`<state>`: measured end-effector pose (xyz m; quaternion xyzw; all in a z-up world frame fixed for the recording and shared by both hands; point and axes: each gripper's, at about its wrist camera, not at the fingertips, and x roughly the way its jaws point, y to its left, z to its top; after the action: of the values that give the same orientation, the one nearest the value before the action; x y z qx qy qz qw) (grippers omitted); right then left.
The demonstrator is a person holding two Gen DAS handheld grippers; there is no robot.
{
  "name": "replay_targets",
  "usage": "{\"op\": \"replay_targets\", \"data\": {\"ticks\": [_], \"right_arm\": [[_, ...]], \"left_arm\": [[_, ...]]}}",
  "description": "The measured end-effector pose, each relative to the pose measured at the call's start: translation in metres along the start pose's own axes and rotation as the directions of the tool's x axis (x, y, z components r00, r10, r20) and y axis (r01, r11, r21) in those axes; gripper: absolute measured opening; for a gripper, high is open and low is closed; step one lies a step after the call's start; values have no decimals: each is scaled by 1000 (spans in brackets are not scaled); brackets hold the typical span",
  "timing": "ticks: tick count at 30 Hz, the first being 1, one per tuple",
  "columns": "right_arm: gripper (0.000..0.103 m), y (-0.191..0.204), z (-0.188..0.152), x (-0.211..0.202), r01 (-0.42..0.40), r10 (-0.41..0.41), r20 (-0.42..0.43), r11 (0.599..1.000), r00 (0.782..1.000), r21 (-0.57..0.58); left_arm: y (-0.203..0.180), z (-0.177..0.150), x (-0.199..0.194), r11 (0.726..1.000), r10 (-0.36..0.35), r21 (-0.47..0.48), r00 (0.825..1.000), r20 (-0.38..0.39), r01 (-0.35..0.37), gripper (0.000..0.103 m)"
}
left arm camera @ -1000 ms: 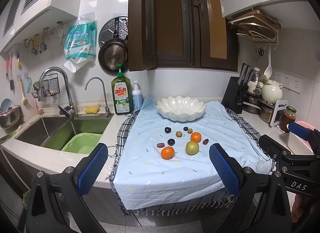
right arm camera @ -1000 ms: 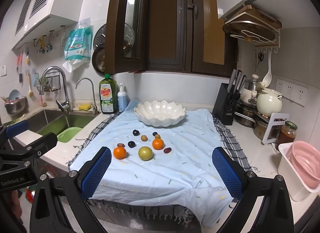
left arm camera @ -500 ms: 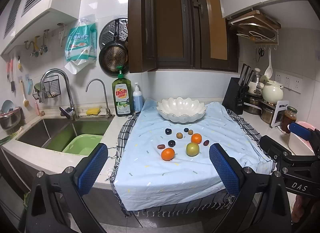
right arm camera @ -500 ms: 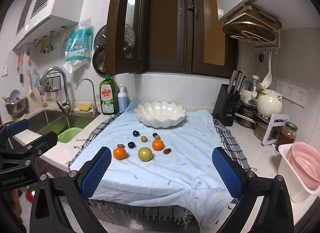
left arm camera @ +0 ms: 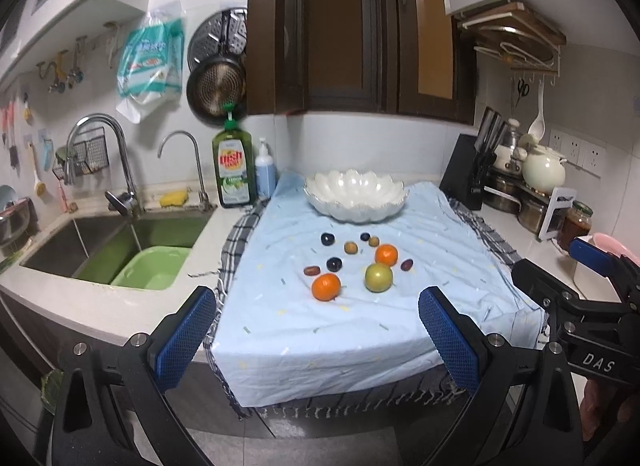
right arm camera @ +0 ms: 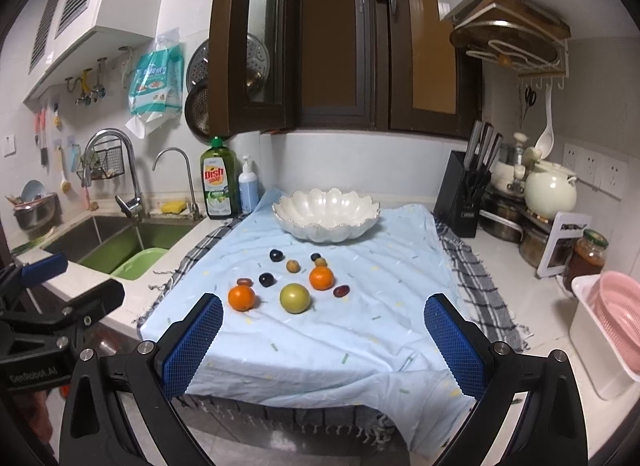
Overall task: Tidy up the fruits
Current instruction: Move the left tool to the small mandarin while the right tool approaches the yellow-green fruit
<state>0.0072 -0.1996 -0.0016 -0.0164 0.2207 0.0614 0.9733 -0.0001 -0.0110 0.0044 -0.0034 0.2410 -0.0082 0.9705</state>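
Two oranges point(left arm camera: 326, 286) point(left arm camera: 386, 254), a green apple point(left arm camera: 378, 277) and several small dark and brown fruits point(left arm camera: 334, 264) lie on a light blue cloth point(left arm camera: 360, 326). A white scalloped bowl point(left arm camera: 355, 194) stands empty behind them. In the right wrist view the same oranges point(right arm camera: 241, 298) point(right arm camera: 321, 278), apple point(right arm camera: 295, 297) and bowl point(right arm camera: 326, 214) show. My left gripper point(left arm camera: 316, 340) is open and empty, in front of the counter edge. My right gripper point(right arm camera: 322, 342) is open and empty, likewise short of the fruits.
A sink point(left arm camera: 120, 242) with a green basin point(left arm camera: 150, 268) lies left of the cloth. Dish soap point(left arm camera: 233, 167) stands behind. A knife block point(left arm camera: 468, 173), pots, a jar point(right arm camera: 586, 260) and a pink colander point(right arm camera: 618, 302) crowd the right side. An open cabinet door point(right arm camera: 248, 41) hangs above.
Both grippers have drawn slightly closer to the counter. The fruits and bowl have not moved.
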Motion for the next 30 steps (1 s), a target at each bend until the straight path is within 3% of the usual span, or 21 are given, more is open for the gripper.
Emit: {"op": "replay_targets", "data": {"ticks": [7,15,22,30], "right_arm": [[102,2,0,36,-17,17,-46,1000,999,0],[102,7,5,91,-27,27,-94,1000,995,2],[101,11,0,147,-47,50,-162,999,986,18],[91,19,-12,203,-66,67,-251,998,966,13]], "left_arm": [[-1,-1,32,999,3,41,1000,-17,-2,103],[3,7,88,997,-26,75,998,-54,30,92],[10,4,143,994,-52,86,990,-133,64,83],[12,-8,196,987,-92,111,972,-215,118,78]]}}
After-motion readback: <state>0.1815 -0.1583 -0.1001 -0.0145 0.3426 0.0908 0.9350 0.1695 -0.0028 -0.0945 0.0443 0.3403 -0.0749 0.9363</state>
